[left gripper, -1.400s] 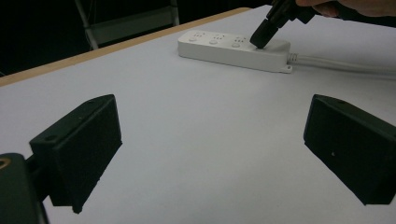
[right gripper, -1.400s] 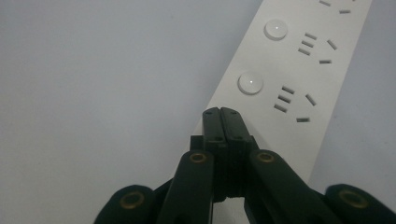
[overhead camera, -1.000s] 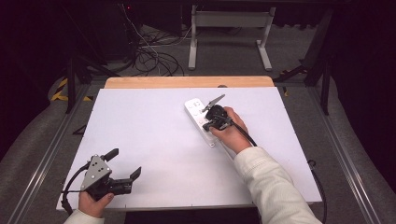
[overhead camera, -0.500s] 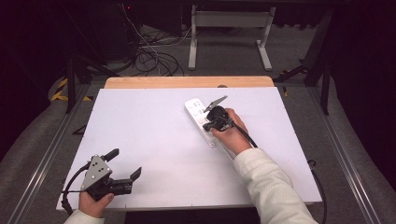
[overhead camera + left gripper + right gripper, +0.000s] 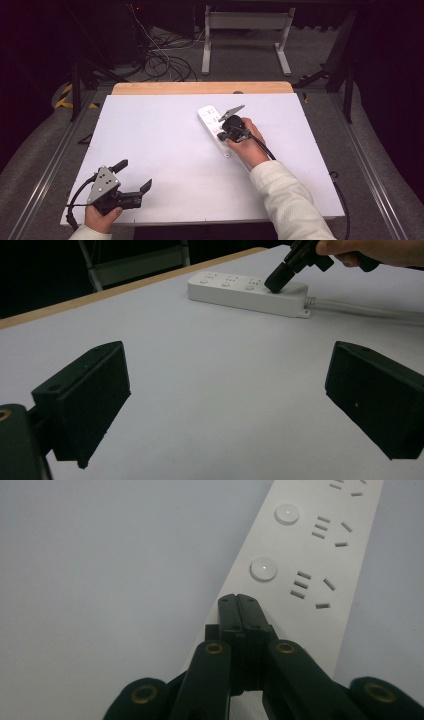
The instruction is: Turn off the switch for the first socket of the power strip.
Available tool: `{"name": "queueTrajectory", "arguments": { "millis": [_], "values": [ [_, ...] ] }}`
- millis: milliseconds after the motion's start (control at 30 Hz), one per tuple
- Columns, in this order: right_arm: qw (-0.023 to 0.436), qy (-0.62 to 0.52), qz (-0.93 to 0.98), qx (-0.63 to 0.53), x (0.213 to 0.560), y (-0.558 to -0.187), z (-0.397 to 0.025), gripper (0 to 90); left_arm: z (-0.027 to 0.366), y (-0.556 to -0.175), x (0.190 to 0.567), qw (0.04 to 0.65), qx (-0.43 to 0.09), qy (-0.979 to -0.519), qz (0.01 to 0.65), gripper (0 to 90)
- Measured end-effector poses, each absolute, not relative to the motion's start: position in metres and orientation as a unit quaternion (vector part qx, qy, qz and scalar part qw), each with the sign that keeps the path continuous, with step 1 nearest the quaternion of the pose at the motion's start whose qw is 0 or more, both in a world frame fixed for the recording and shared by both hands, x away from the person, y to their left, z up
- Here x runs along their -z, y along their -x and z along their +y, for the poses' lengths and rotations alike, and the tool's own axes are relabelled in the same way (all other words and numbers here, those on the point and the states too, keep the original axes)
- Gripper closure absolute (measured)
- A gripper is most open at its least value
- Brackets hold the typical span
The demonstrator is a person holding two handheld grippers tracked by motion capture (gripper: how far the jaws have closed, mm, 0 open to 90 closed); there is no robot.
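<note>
We find right gripper [image 5: 237,602] closed, empty, tips on power strip [image 5: 212,125] near switch button [image 5: 263,568]. Left gripper [image 5: 131,176] open, idle. Risk: off-centre press slips, shoves strip.

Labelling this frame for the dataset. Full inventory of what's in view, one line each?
table: 1, white top with a wooden far edge, centre of the high view.
power strip: 1, white, right of table centre, lying flat, its cable running toward the person's side.
round buttons: 2 seen in the right gripper view, white, beside the strip's sockets.
cables: a tangle, black, on the floor beyond the table.
metal frame: 1, white, on the floor beyond the table.
left gripper: 1, black with a grey plate, near-left corner, fingers wide apart over bare table.
right gripper: 1, black, fingers closed together with tips at the power strip.
sleeve: 1, cream, right arm.
</note>
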State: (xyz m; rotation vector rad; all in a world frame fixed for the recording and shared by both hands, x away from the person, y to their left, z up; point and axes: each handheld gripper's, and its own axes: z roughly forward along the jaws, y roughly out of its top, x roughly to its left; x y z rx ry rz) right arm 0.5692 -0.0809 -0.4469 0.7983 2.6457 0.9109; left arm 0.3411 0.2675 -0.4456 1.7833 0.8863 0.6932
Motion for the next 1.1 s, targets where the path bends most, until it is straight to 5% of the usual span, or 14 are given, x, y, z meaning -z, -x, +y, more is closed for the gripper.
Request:
{"name": "queueTrajectory", "arguments": {
  "millis": [1100],
  "values": [
    [0.125, -0.248, 0.899, -0.337, 0.401, -0.543, -0.079, 90.0, 0.268, -0.342, 0.445, 0.494, -0.29, -0.731, 0.371, 4.3]
  ]
}}
